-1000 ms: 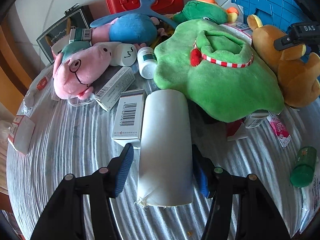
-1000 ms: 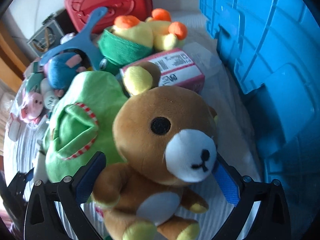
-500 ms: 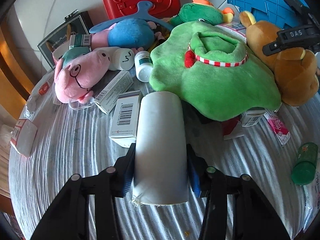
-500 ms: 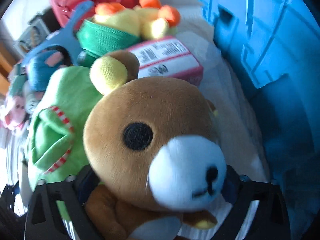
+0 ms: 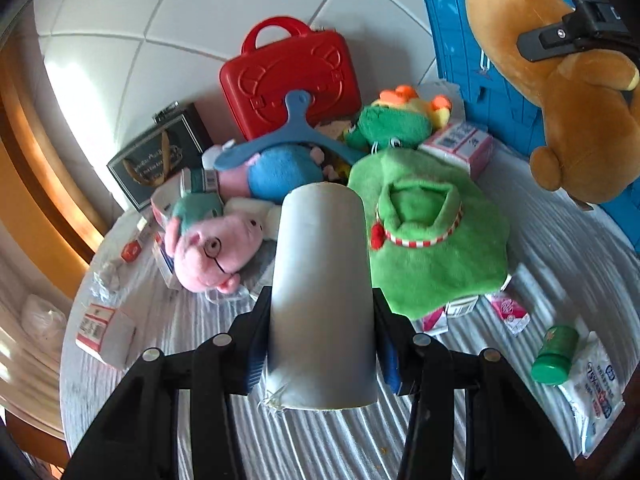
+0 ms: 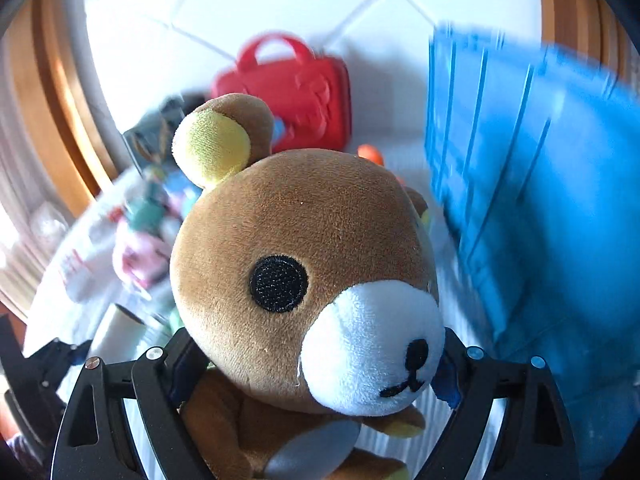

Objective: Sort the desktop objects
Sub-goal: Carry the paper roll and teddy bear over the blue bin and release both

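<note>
- Left wrist view: the left hand-held gripper (image 5: 322, 334) is clamped on a white cylindrical roll (image 5: 322, 300); both blue pads press its sides, and the roll points forward along the fingers, above the striped surface (image 5: 560, 272).
- Behind the roll lie a pink pig plush (image 5: 214, 250) to the left and a green plush (image 5: 430, 248) to the right, both on the surface.
- Farther back stand a red case (image 5: 288, 76) and a blue crate (image 5: 472, 80); a blue hanger (image 5: 288, 132) rests across the toy pile.
- A green bottle (image 5: 556, 354) lies near the surface's right edge.
- At upper right, the brown bear plush (image 5: 560, 92) hangs clear of the surface, gripped by a black finger.
- Right wrist view: the right hand-held gripper (image 6: 316, 364) is closed on the brown bear plush (image 6: 304, 264), with the fingers at either side of its head and neck.
- The blue crate (image 6: 540, 200) stands just to the right; the background is blurred.
</note>
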A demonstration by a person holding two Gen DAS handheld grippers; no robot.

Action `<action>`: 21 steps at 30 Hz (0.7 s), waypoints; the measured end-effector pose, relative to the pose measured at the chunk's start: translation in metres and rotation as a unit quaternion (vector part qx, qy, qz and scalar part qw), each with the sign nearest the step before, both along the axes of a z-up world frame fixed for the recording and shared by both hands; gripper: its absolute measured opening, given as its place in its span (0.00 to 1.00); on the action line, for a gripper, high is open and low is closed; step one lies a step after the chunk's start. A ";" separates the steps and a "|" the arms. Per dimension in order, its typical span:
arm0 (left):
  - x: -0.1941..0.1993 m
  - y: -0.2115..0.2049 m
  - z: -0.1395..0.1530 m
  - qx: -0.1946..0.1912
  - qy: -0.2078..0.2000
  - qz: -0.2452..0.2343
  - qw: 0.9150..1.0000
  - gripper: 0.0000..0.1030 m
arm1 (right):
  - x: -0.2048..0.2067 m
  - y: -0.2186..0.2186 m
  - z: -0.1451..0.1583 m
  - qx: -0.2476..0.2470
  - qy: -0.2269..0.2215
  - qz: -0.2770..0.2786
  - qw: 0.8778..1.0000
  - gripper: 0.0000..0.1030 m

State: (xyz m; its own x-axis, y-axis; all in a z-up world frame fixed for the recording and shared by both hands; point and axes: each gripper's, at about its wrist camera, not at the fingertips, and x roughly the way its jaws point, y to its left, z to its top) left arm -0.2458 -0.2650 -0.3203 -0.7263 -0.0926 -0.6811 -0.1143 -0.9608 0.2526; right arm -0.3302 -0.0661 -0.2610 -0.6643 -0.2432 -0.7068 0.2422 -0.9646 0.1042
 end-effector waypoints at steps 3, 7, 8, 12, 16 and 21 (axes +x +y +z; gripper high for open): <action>0.002 0.005 0.036 -0.012 0.036 -0.010 0.999 0.44 | 0.021 0.004 0.042 -0.023 0.043 -0.004 0.999 0.87; 0.001 0.018 0.087 -0.010 0.085 -0.033 0.996 0.44 | 0.049 0.012 0.097 -0.047 0.099 -0.017 0.994 0.88; 0.000 0.024 0.101 -0.009 0.100 -0.041 0.994 0.44 | 0.060 0.018 0.114 -0.052 0.115 -0.022 0.992 0.88; -0.004 0.058 0.156 0.012 0.154 -0.082 0.985 0.44 | 0.096 0.043 0.169 -0.058 0.165 -0.048 0.983 0.88; -0.013 0.112 0.211 0.040 0.187 -0.121 0.974 0.44 | 0.138 0.097 0.229 -0.041 0.221 -0.086 0.971 0.89; -0.033 0.204 0.261 0.054 0.215 -0.160 0.962 0.44 | 0.159 0.183 0.277 -0.003 0.258 -0.161 0.953 0.90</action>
State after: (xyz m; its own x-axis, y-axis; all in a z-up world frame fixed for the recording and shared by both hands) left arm -0.2787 -0.0613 -0.0590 -0.9228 0.2373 -0.3037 -0.3161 -0.9168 0.2441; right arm -0.1717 0.1171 0.0159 -0.9636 0.0291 -0.2657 -0.0459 -0.9973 0.0573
